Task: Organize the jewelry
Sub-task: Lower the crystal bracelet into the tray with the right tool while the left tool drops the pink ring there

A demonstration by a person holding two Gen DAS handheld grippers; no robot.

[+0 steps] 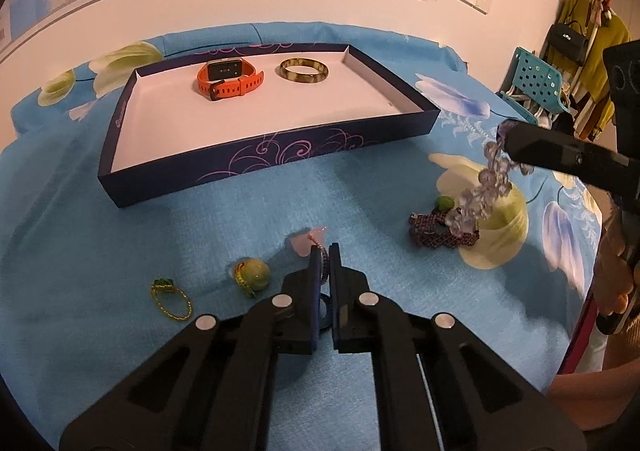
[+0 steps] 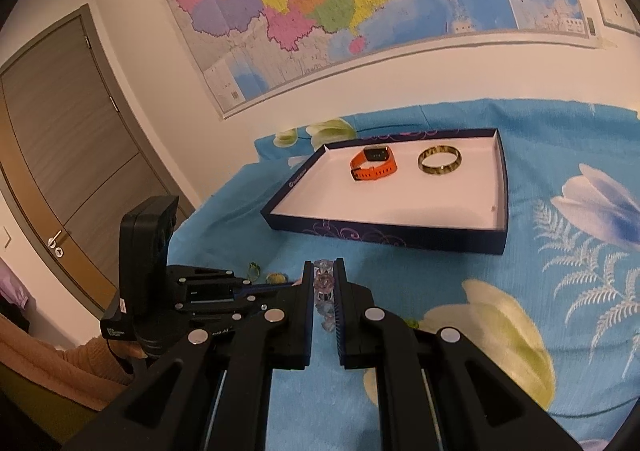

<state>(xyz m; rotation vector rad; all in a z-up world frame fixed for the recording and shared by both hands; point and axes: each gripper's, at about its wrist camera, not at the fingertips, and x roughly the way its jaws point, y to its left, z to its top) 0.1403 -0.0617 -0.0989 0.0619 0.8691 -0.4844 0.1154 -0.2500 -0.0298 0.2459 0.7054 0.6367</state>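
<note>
My left gripper (image 1: 325, 251) is shut on the thin braided cord of a pink pendant (image 1: 310, 241), which lies on the cloth just past the fingertips. In the right wrist view, my right gripper (image 2: 323, 271) is shut on a clear bead bracelet (image 2: 325, 283). That bracelet (image 1: 480, 191) hangs from it above a purple braided bracelet (image 1: 436, 229). Behind stands a dark blue tray (image 1: 256, 155) with an orange watch (image 1: 228, 79) and a mottled bangle (image 1: 304, 70) in it. A green bead pendant (image 1: 256, 273) and a yellow cord ring (image 1: 170, 293) lie at my left.
A blue floral cloth (image 1: 200, 219) covers the table. A small green bead (image 1: 444, 203) sits beside the purple bracelet. The wall with a map (image 2: 340, 11) is close behind the tray (image 2: 384, 233). A door (image 2: 60, 131) is at left, and a blue basket (image 1: 536, 79) with hanging clothes at right.
</note>
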